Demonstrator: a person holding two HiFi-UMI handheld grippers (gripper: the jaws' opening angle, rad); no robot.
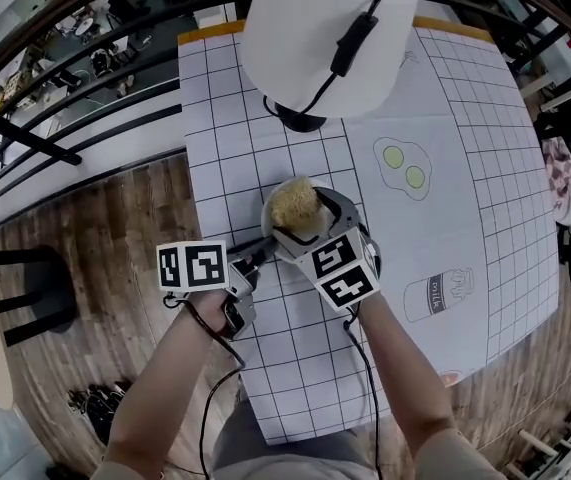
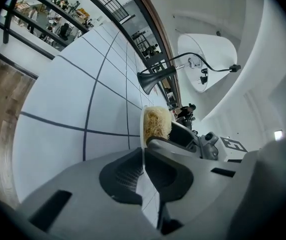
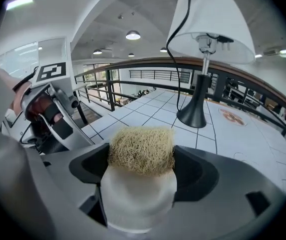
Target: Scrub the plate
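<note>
Over the near part of the gridded desk (image 1: 265,148), the left claw (image 2: 144,169) is pinching the rim of the white plate (image 1: 267,216). Its jaws are standing nearly together, with only the plate's thin edge between them. The right claw (image 3: 141,169) is clamping a scrubbing sponge (image 3: 141,156), jaws spread to its width, and is holding its straw-coloured fibre side against the plate's face. A white-shaded lamp (image 1: 330,38) is standing farther back on the desk.
</note>
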